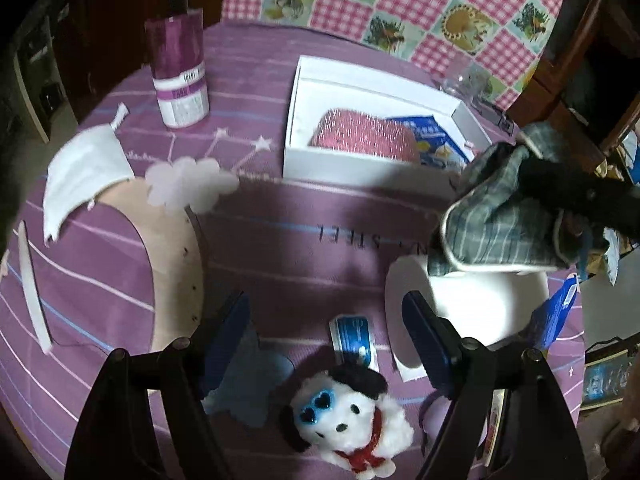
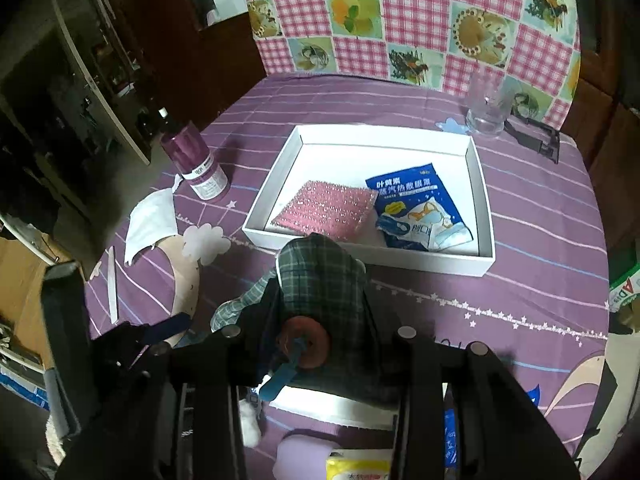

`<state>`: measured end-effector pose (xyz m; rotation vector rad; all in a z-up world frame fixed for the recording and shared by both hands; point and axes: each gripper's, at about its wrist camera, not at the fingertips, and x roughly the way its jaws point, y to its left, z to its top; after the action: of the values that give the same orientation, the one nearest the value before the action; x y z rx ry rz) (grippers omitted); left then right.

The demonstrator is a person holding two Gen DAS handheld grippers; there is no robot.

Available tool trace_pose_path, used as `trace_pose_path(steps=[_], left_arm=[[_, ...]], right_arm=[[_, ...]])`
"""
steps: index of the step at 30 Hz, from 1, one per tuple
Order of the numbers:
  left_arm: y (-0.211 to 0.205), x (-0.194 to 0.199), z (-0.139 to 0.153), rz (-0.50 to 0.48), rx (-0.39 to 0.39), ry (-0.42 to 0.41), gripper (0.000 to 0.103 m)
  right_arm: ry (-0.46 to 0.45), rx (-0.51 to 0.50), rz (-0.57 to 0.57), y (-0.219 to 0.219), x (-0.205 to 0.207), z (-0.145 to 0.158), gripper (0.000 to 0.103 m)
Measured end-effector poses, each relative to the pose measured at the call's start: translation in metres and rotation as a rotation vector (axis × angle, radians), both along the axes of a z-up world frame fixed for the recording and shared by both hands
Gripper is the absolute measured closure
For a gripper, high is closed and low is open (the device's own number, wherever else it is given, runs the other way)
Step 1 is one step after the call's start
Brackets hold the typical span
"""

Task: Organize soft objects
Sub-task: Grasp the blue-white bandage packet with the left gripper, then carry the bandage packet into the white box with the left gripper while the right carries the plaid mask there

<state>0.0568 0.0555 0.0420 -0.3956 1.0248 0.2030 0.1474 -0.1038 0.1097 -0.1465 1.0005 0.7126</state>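
Observation:
My right gripper [image 2: 320, 320] is shut on a green plaid cloth [image 2: 320, 276], which hangs bunched just in front of the white box [image 2: 480, 200]; the left wrist view shows the same cloth [image 1: 500, 216] dangling above a white paper roll [image 1: 472, 304]. Inside the box lie a pink sponge [image 2: 326, 210] and a blue packet [image 2: 416, 204]. My left gripper [image 1: 326, 332] stands open over the purple tablecloth with nothing between its pads. Just below it lies a white plush dog [image 1: 348, 420] with blue heart glasses and a red scarf, beside a small blue packet [image 1: 354, 344].
A purple can [image 1: 180, 76] and a white mask [image 1: 84, 176] sit at the left. A clear glass [image 2: 486, 108] and a black clip [image 2: 536, 136] stand behind the box. A yellow tissue pack [image 2: 356, 466] lies at the near edge. Dark furniture surrounds the table.

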Motion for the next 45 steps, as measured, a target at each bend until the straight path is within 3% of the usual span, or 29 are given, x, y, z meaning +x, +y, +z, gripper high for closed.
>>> trace_pose_path(steps=[10, 15, 22, 34, 45], left_arm=[[-0.004, 0.004, -0.028, -0.014, -0.100, 0.097, 0.051], [-0.008, 0.004, -0.029, -0.017, -0.096, 0.088, 0.056], [-0.010, 0.005, -0.029, -0.009, -0.088, 0.103, 0.079], [-0.012, 0.014, -0.026, -0.010, -0.064, 0.106, 0.085], [-0.005, -0.003, 0.013, 0.035, -0.007, 0.057, 0.086]], right_arm=[[0.000, 0.026, 0.004, -0.002, -0.003, 0.006, 0.064], [0.005, 0.026, 0.005, -0.002, -0.002, 0.006, 0.064], [0.009, 0.020, 0.004, -0.001, -0.002, 0.004, 0.064], [0.017, 0.019, -0.015, -0.005, 0.005, 0.001, 0.064], [0.032, 0.033, -0.041, -0.010, 0.011, 0.000, 0.064]])
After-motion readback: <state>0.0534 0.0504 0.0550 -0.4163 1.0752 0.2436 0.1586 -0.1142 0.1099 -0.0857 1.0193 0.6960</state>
